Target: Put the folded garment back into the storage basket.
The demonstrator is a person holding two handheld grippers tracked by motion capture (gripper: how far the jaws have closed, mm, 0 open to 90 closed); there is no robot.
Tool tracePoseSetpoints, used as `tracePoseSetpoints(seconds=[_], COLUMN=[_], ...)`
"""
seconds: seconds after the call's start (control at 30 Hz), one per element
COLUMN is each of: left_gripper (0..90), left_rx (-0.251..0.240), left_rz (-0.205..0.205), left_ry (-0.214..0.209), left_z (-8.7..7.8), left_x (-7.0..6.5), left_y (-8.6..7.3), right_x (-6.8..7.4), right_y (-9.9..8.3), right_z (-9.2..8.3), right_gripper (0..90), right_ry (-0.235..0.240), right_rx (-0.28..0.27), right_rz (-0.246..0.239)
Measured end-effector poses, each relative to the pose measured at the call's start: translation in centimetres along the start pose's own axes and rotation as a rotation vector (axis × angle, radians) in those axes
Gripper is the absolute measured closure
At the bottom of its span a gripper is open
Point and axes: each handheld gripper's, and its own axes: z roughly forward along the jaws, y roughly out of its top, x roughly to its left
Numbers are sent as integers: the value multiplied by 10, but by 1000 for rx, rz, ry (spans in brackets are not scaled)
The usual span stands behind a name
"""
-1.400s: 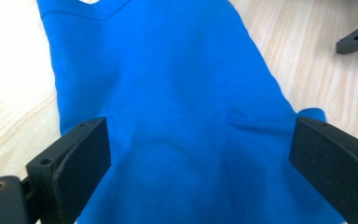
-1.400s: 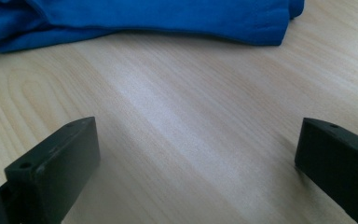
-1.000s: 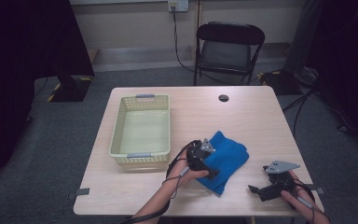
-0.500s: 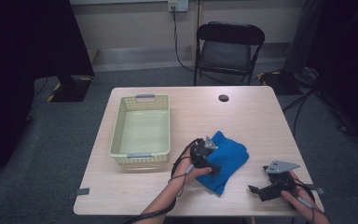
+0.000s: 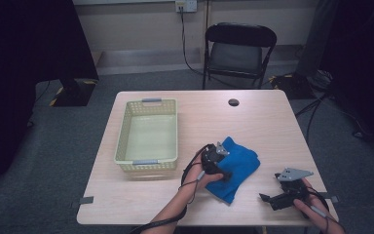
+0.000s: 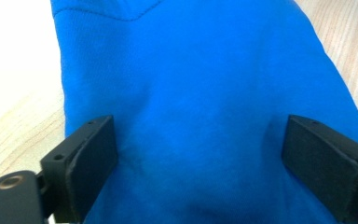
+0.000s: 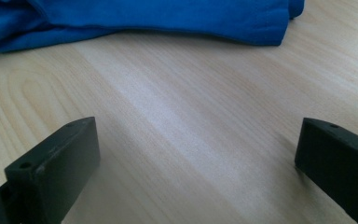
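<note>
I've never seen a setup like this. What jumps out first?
A bright blue cloth lies near the table's front, with the left claw open right over it. A pale yellow basket sits to its left, and the right claw waits open near the front right corner.

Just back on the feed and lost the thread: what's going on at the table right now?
A person works a gripper in each hand. The left gripper sits over the folded blue cloth with its fingers spread wide on either side of the fabric, not yet closed. The right gripper waits open over bare table near the front right corner. The yellow basket to the left is empty.
</note>
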Motion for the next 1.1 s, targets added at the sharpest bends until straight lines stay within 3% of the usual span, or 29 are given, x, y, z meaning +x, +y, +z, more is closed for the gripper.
tracePoseSetpoints(seconds=[0.1,0.2,0.4,0.6,0.83,0.93,1.1], left_gripper=[62,14,45,330,538,595,690], left_rx=[-1,19,37,19,39,52,52], left_rz=[12,-8,-13,-26,-25,-42,-120], left_ry=[-11,2,14,8,-15,-23,-68], left_z=[1,1,-1,-9,-11,-11,-12], left_x=[0,-2,0,4,0,-1,3], left_y=[-1,-1,2,1,4,6,6], right_x=[0,0,0,0,0,0,0], right_y=[0,0,0,0,0,0,0], right_z=[0,0,0,0,0,0,0], right_gripper=[0,0,0,0,0,0,0], right_ry=[0,0,0,0,0,0,0], right_rx=[0,0,0,0,0,0,0], right_rz=[1,0,0,0,1,1,1])
